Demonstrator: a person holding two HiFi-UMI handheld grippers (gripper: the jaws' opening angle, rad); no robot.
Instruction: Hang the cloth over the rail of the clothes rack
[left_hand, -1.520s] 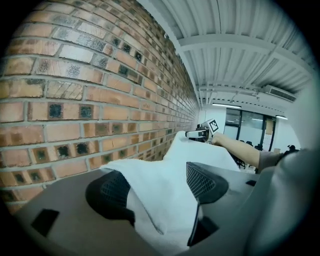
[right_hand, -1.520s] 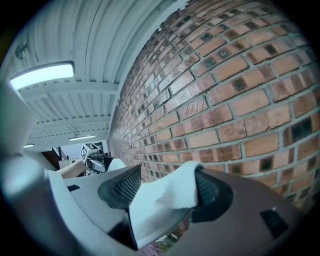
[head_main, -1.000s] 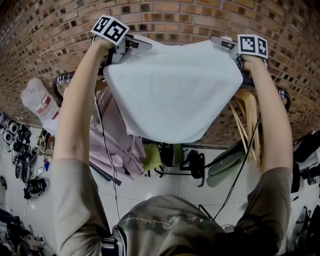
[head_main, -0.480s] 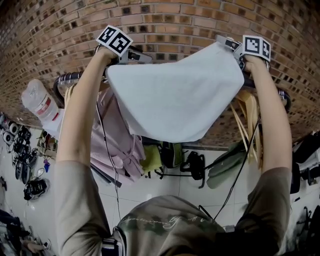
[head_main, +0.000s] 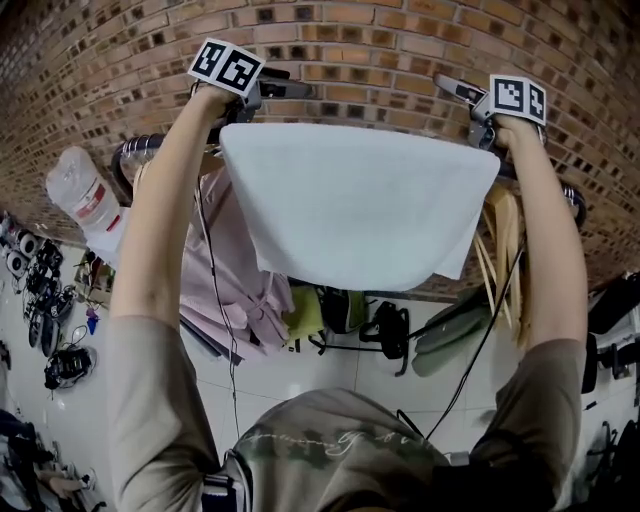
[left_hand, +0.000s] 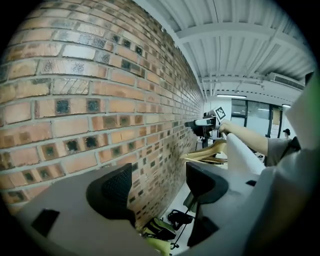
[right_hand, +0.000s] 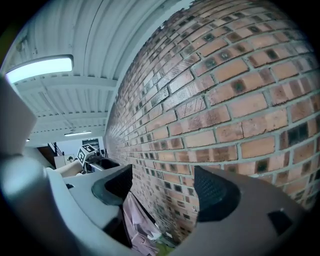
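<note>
In the head view a brick wall (head_main: 350, 40) stands close behind the rail (head_main: 135, 152). A pink garment (head_main: 235, 270) hangs from the rail on the left and wooden hangers (head_main: 500, 250) on the right. A clear plastic bottle (head_main: 85, 200) sits further left, and bags and gear lie on the white floor (head_main: 330, 370) below. The left gripper (head_main: 285, 90) and right gripper (head_main: 455, 88) are held up near the wall, just above the upper corners of the cloth (head_main: 355, 200), with nothing between them and it. Half a second ago both grippers pinched those corners and held the cloth up in a peak. Now they have let go, and its top edge lies straight along the rail. The cloth is white, smooth and broad, draped over the rail between the garment and the hangers, and its lower edge curves

In the left gripper view the fingers (left_hand: 112, 192) are spread, with only brick between them. The hangers, a fold of cloth and the other gripper lie beyond

In the right gripper view the fingers (right_hand: 215, 197) are likewise spread on empty air, with the garment below
</note>
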